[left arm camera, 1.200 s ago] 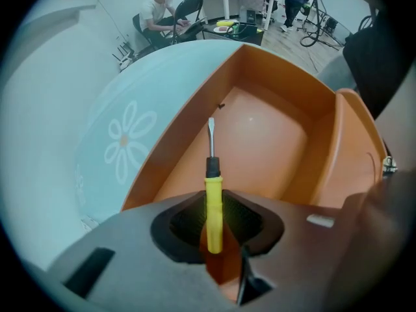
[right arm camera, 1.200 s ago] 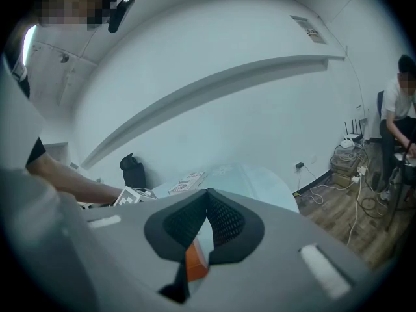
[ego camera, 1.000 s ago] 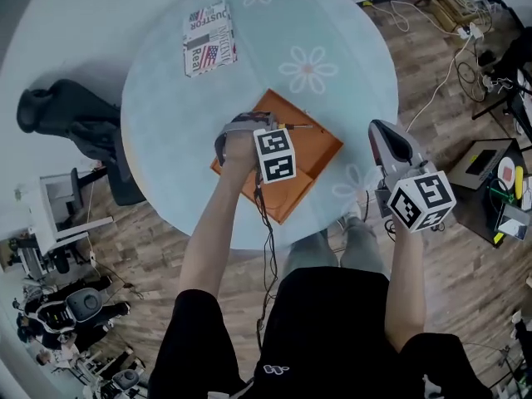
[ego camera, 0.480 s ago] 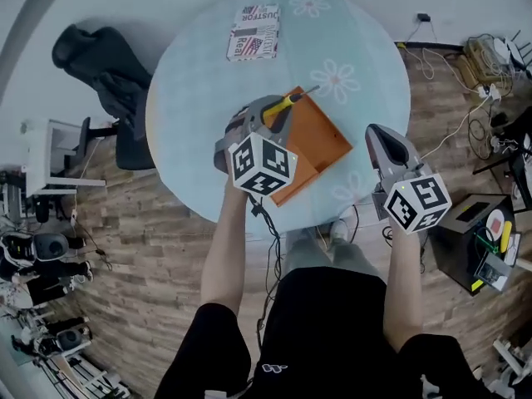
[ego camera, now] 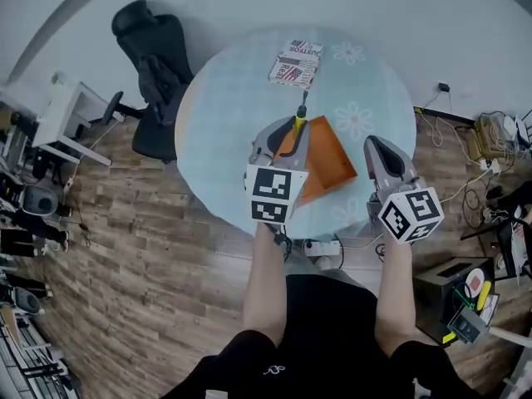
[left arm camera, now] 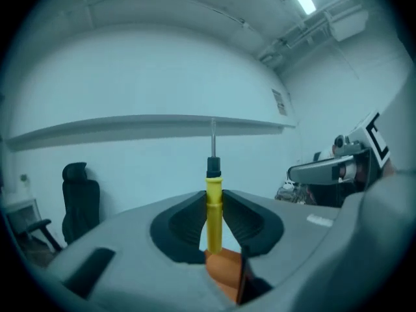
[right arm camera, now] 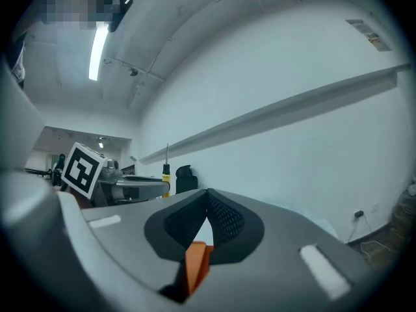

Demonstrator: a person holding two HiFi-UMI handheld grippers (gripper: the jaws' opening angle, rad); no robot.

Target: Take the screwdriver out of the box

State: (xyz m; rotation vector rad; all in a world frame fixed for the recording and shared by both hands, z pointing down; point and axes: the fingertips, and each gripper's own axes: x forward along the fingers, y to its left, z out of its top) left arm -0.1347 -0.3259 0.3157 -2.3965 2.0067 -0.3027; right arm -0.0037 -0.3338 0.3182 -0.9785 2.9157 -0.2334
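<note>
The left claw [left arm camera: 213, 203] is clenched on the screwdriver [left arm camera: 214, 187]. In the left gripper view the two dark pads press on the yellow handle from both sides. The handle stands upright in the middle of the frame, and the black collar and the thin metal shaft point to the top of the frame. The lower end of the handle hangs free, and under it a part of the orange box [left arm camera: 224, 272] shows through the gap. The screwdriver is thus out of the box, in the air over it.

In the head view the box lies open on the round light blue worktop [ego camera: 233, 115], close to the lower edge of the worktop. The left claw with its marker cube [ego camera: 274, 194] covers the left side of the box, and the screwdriver sticks out over the box's upper left corner. A flat printed packet [ego camera: 295, 63] lies near the upper edge of the worktop, well apart from the box. A black office chair [ego camera: 154, 56] stands on the wooden floor [ego camera: 150, 248] at the upper left.

The right claw [right arm camera: 207, 191] is clenched on nothing: in the right gripper view its pads meet at the tips with only air between them. In the head view it is just to the right of the box, over the lower right edge of the worktop.
</note>
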